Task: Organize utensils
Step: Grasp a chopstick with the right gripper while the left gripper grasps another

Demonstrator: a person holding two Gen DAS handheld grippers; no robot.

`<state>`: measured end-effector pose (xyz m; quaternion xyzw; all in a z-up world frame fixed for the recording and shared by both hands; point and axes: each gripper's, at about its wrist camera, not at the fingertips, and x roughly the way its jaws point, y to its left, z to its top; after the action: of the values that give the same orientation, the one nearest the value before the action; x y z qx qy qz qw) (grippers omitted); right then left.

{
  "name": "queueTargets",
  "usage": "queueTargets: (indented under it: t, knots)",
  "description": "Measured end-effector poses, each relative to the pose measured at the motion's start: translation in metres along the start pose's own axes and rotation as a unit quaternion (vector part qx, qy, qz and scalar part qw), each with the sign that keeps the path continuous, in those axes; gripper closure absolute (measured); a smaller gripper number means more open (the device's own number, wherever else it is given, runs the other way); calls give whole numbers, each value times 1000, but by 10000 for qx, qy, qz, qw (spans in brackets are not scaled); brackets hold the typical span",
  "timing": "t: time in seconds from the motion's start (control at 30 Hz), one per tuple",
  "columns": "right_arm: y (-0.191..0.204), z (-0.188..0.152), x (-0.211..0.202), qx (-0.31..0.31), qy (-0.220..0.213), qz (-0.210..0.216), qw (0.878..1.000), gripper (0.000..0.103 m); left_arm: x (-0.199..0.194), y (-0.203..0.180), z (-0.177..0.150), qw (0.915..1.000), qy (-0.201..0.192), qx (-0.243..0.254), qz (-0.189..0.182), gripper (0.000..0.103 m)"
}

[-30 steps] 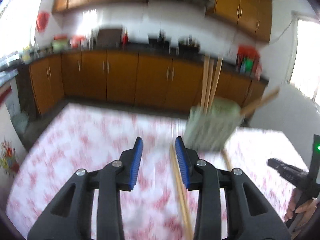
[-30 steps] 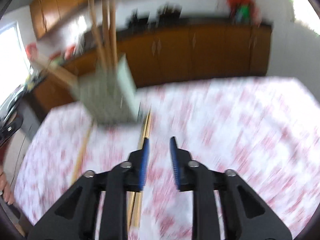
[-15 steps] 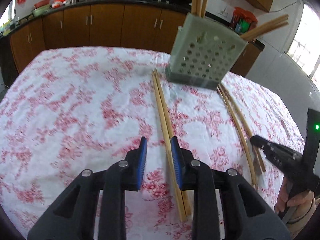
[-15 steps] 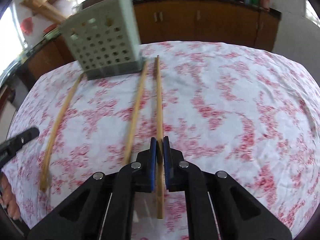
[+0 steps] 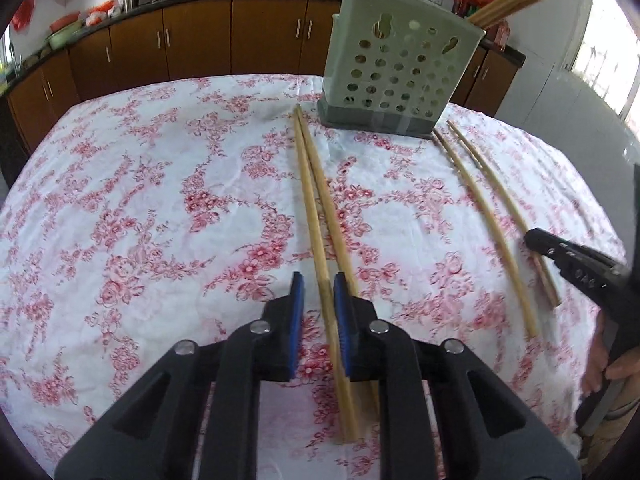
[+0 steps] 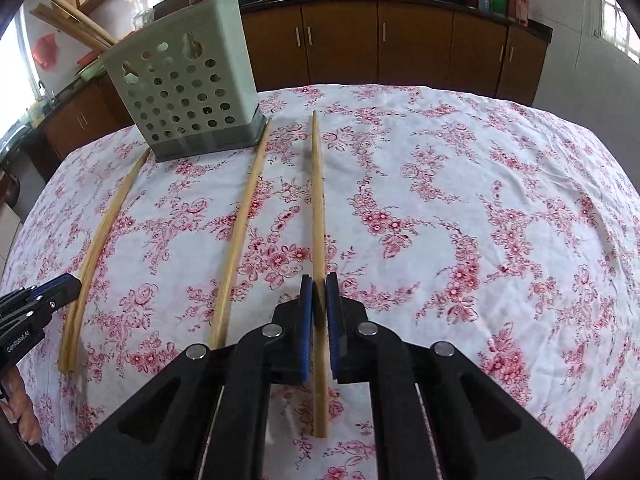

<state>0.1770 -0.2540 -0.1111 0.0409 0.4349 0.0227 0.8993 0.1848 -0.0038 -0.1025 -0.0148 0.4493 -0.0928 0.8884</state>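
Left wrist view: the left gripper [image 5: 318, 300] has dropped from above the table to the floral tablecloth [image 5: 140, 208], and its jaws are closing around the nearer chopstick of a pair [image 5: 316, 216]; a gap remains on each side, so no grip yet. The second stick of that pair lies just outside the right jaw and could be nudged or caught. A further pair of chopsticks [image 5: 486, 216] lies to the right, where the right gripper [image 5: 576, 264] works.

Right wrist view: the right gripper [image 6: 319, 300] has also come down, and its jaws have narrowed to a clamp on a single chopstick [image 6: 318, 200]. Judgement: that stick is ready to lift; the left needs a moment more. Its partner chopstick [image 6: 240, 232] lies near on the left, untouched. The perforated utensil holder [image 6: 192, 92], already holding several chopsticks, stands at the far end of the table.
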Motion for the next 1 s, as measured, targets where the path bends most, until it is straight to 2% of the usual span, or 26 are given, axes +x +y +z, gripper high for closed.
queueTargets:
  t: [0.13,0.23,0.33,0.43,0.57,1.0]
  knots:
    - [1,-2,-2,-13,-4,82,10000,94,0,-3,0,9999,-45,20,95,86]
    - [7,-2,-2,-152,-40,34,9999,94,3,0,4,9998,-85,-73,188,94]
    - [6,0,0,-205,-84,-68,9997,95,9,13,13,9991,-95,-216,341,95]
    - [-8,7,4,43,-157,-288,9995,95,10,35,20,9975,-127,-446,540,95]
    - [-17,10,6,136,-216,-368,9990,95,11,60,25,9955,-229,-631,664,94]
    - [-17,11,6,109,-214,-405,9989,94,8,68,20,9951,-319,-850,401,94]
